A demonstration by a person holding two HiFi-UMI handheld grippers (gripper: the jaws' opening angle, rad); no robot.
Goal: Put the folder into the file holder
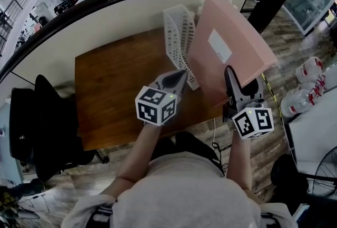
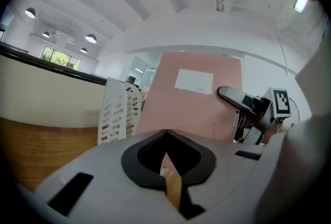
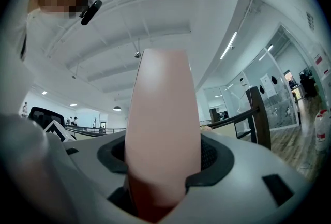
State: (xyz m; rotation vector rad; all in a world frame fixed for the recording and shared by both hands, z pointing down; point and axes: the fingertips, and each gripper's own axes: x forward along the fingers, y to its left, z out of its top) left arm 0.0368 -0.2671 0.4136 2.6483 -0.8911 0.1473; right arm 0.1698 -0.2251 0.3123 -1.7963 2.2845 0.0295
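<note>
Brown wooden surface (image 1: 116,90) across the left-centre of the head view. Over its right end, a pink folder (image 1: 231,58) with a white label, tilted, left edge just beside the white perforated file holder (image 1: 178,37) at upper centre, not inside it. Right tongs (image 1: 230,74) clamped on the folder's near edge. Left tongs (image 1: 180,75) pressed together, nothing between them, tip close to the holder's near corner.

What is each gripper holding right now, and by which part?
The right gripper grips the pink folder by its near edge. The left gripper is shut and holds nothing.
</note>
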